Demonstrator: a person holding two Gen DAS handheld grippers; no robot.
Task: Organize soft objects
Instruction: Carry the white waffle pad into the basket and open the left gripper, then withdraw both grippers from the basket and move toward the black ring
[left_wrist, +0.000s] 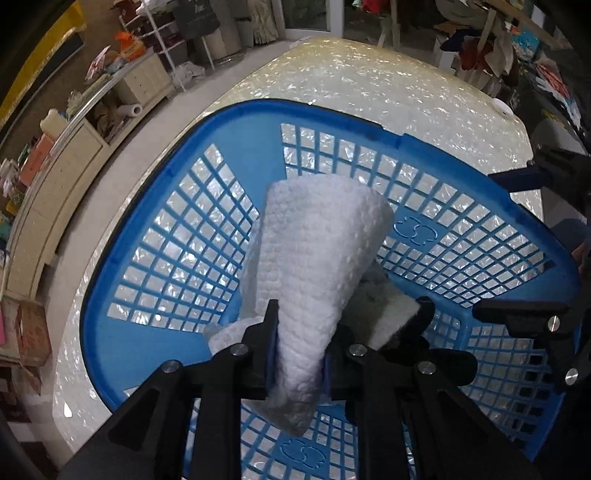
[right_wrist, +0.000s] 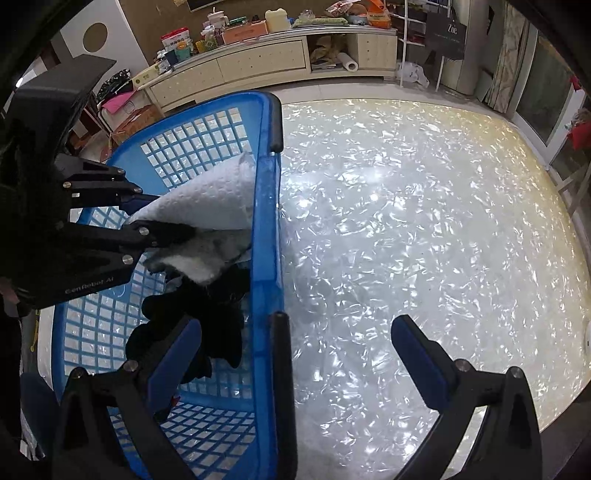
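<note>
My left gripper (left_wrist: 299, 354) is shut on a white waffle-weave towel (left_wrist: 314, 258) and holds it inside the blue lattice basket (left_wrist: 236, 122). The towel also shows in the right wrist view (right_wrist: 207, 203), resting over a grey-and-white soft item (right_wrist: 199, 258) and a black garment (right_wrist: 214, 314) in the basket (right_wrist: 264, 221). The grey-white item shows beside the towel in the left wrist view (left_wrist: 384, 310). My right gripper (right_wrist: 295, 343) is open and empty, straddling the basket's near right rim. The left gripper appears in the right wrist view (right_wrist: 147, 218).
The basket stands on a shiny pearl-patterned table (right_wrist: 424, 221). A small white disc (left_wrist: 501, 107) lies near the table's far corner. Cream cabinets with clutter (right_wrist: 258, 59) line the wall beyond. The table's edge runs close to the basket's left side (left_wrist: 74, 332).
</note>
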